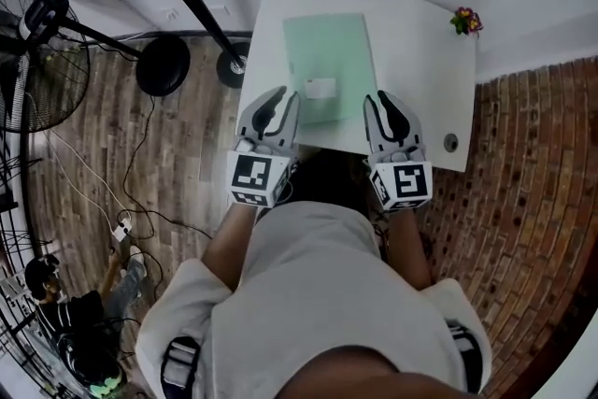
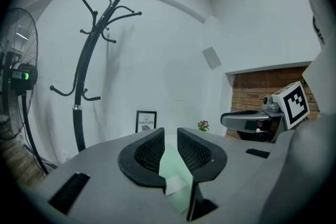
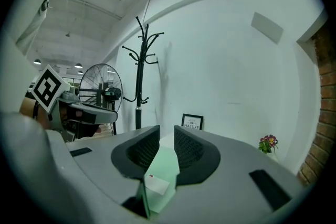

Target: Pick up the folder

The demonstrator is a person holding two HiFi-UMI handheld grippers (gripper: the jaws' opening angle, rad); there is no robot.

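The left gripper (image 1: pixel 286 96) has its fingers a little apart, gripping nothing. Between both grippers, the pale green flat folder (image 1: pixel 329 56) lies on the white tabletop (image 1: pixel 420 79), its long axis running from near edge to far edge. The right gripper (image 1: pixel 380 98) fingers are also slightly apart and empty.

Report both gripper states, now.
Left gripper: open a little, gripping nothing; the green folder shows through the gap.
Right gripper: the same.

Folder (image 1: pixel 329 61) pale green, matt, looks like thin card or plastic; table (image 1: pixel 420 79) smooth white, faint sheen; floor (image 1: pixel 103 126) grained wood planks; brick wall (image 1: pixel 533 201) rough; coat stand (image 1: pixel 196 9) glossy black metal; left gripper (image 2: pixel 169 134) matt grey plastic.
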